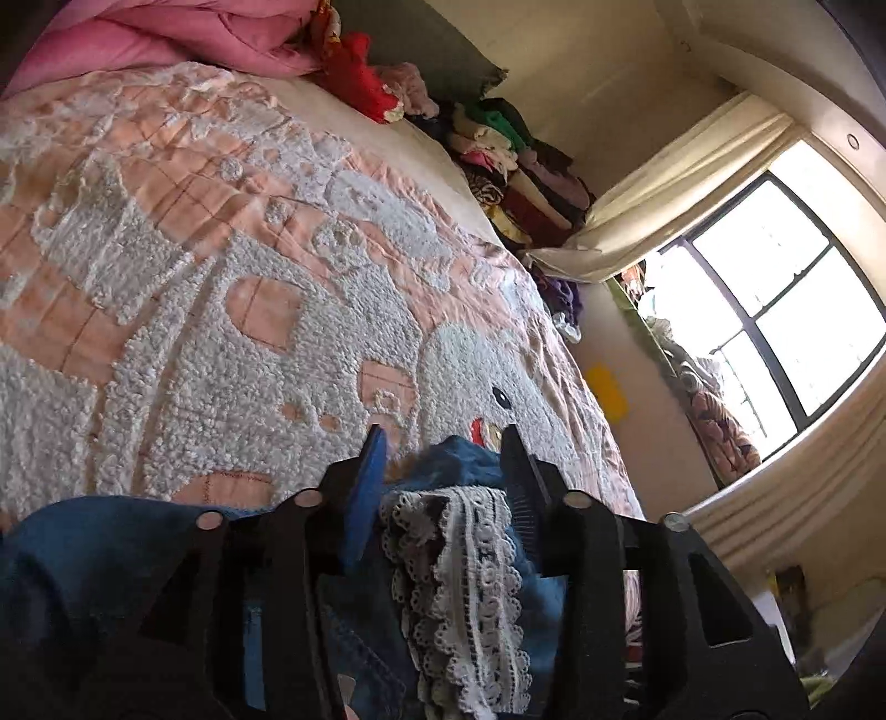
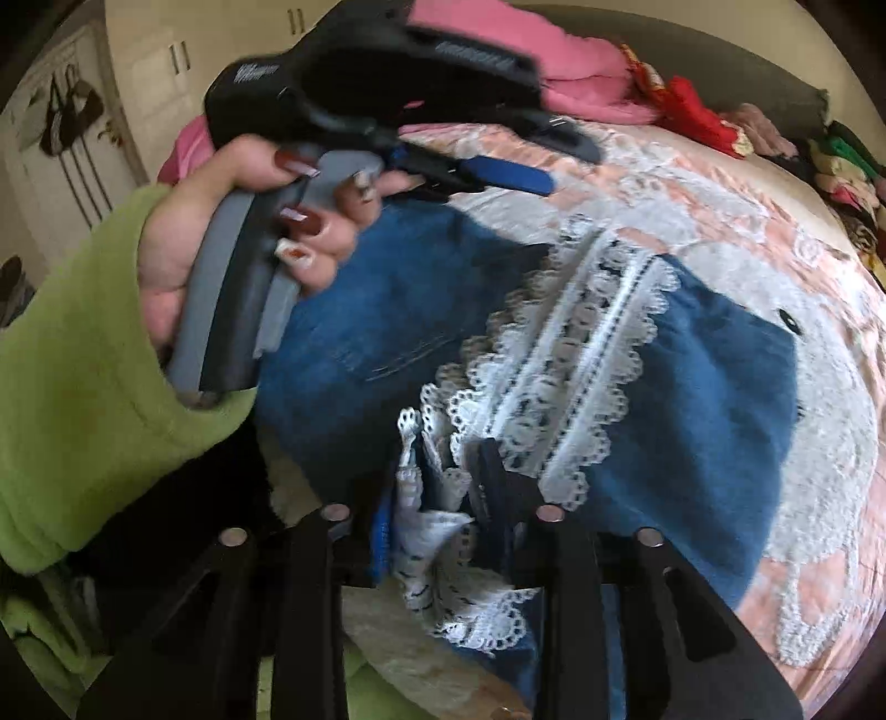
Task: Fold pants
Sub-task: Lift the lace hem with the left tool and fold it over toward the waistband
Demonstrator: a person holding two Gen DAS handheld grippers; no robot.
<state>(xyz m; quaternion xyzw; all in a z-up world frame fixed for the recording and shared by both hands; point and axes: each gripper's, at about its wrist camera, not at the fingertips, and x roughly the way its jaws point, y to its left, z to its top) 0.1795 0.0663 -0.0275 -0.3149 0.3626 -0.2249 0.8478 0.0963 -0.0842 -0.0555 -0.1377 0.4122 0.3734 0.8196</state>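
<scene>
Pants [image 1: 465,559] made of blue denim, with a strip of white lace [image 1: 465,587] down them, fill the 6 o'clock part of the left wrist view. They lie on a pink and white bedspread [image 1: 221,288] with fluffy shapes on it. The left gripper [image 1: 446,443] has its two fingers apart, one on each side of the bunched denim and lace. The cloth sits between them, but they do not look pressed tight on it. A pink blanket [image 1: 183,39] is at 11 o'clock. A pile of folded clothes [image 1: 515,166] runs along the far edge of the bed at 1 o'clock. A bright window [image 1: 775,299] is at 3 o'clock.

In the right wrist view the pants [image 2: 692,399] spread over the bedspread [image 2: 819,498] from the middle out to 3 o'clock. The lace [image 2: 581,332] runs across the middle. The right gripper [image 2: 432,498] at 6 o'clock has its fingers close together, pinching a fold of lace and denim. At 10 o'clock a hand [image 2: 232,221] in a green sleeve holds the left gripper [image 2: 526,160] above the pants. Its fingers are spread wide with nothing between them.
</scene>
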